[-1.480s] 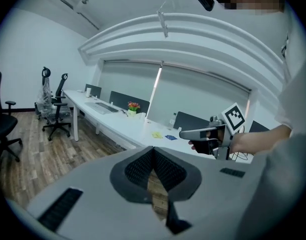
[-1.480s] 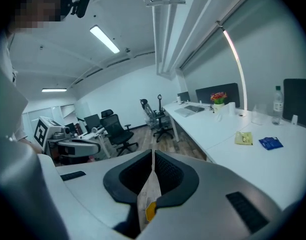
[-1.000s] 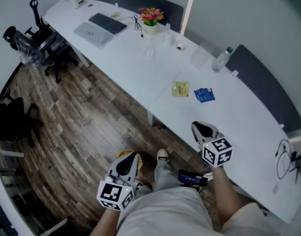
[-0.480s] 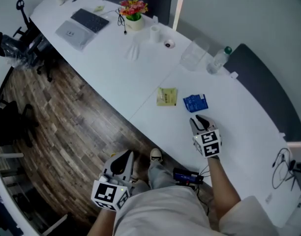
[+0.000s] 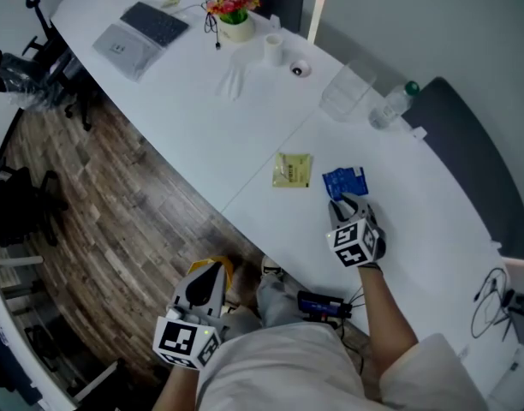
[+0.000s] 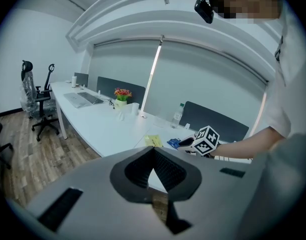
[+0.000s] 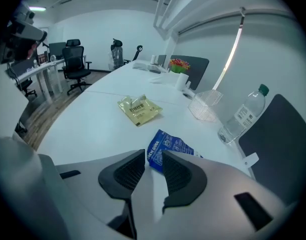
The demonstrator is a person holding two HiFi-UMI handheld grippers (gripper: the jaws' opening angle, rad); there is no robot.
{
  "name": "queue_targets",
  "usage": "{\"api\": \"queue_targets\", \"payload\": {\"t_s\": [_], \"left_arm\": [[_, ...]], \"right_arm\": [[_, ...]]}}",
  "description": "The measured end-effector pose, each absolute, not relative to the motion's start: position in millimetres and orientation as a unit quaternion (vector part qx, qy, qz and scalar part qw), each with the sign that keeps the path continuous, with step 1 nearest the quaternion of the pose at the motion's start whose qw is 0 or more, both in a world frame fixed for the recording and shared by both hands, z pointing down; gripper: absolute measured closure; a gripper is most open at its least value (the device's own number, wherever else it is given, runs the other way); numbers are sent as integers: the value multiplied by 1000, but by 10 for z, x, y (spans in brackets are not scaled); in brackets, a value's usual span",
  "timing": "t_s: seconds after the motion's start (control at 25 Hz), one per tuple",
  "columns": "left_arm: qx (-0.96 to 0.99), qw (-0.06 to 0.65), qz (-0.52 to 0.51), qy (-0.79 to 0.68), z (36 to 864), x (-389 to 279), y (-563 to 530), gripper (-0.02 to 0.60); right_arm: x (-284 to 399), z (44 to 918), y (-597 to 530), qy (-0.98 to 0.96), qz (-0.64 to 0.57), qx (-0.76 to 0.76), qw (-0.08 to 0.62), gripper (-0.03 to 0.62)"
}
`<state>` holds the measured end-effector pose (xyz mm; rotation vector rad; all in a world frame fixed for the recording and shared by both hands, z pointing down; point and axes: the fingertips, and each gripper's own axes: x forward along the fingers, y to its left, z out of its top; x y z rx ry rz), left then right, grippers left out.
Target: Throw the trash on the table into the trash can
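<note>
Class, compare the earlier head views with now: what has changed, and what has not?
The right gripper has reached forward and down over the white table to the blue plastic packet. Its jaws have just been opening, with the packet's edge at their tips, ungripped. That packet and the flat yellow packet lie unmoved, and the left gripper remains shut.

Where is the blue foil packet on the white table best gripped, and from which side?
Take the blue foil packet by its near edge, which looks lifted off the white table; the rest lies flat. Come low from the person's side, where the right gripper points: its jaws have just been opening, with the packet's corner at their tips, not pinched.
</note>
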<state>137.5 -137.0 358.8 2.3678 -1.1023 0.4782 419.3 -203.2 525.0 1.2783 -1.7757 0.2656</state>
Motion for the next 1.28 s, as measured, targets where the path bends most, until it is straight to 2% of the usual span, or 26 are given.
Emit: {"api": "queue_targets", "payload": {"t_s": [0.08, 0.16, 0.24, 0.4, 0.56, 0.72, 0.88, 0.96, 1.16, 1.2, 1.28], "left_arm": [[864, 243, 176, -404, 3608, 1373, -1402, 581], [862, 246, 177, -406, 3631, 1367, -1429, 581], [861, 248, 179, -406, 3639, 1367, -1453, 581], [860, 248, 181, -408, 3638, 1354, -1508, 581], [857, 250, 183, -412, 3659, 1311, -1558, 581], [855, 253, 187, -413, 3679, 1310, -1582, 581], [856, 252, 186, -412, 3679, 1326, -1625, 581], [856, 253, 186, -411, 3689, 1345, -1627, 581], [858, 253, 186, -406, 3696, 1375, -1624, 581], [858, 254, 186, -407, 3694, 1364, -1619, 581], [857, 254, 187, -408, 3686, 1346, -1603, 581]], "right_arm": [[4245, 5276, -2079, -711, 116, 528, 449, 423], [4288, 5353, -2099, -709, 170, 547, 412, 342], [4379, 5374, -2140, -697, 215, 572, 375, 311], [4620, 5404, -2249, -666, 257, 612, 340, 304], [4786, 5288, -2330, -649, 291, 647, 273, 304], [5016, 5473, -2280, -612, 310, 660, 306, 290], [5021, 5549, -2324, -615, 330, 653, 296, 287], [4981, 5542, -2339, -619, 326, 648, 302, 306], [4822, 5528, -2356, -634, 308, 633, 320, 479], [4785, 5523, -2361, -634, 304, 632, 326, 501], [4743, 5481, -2353, -635, 292, 633, 331, 503]]}}
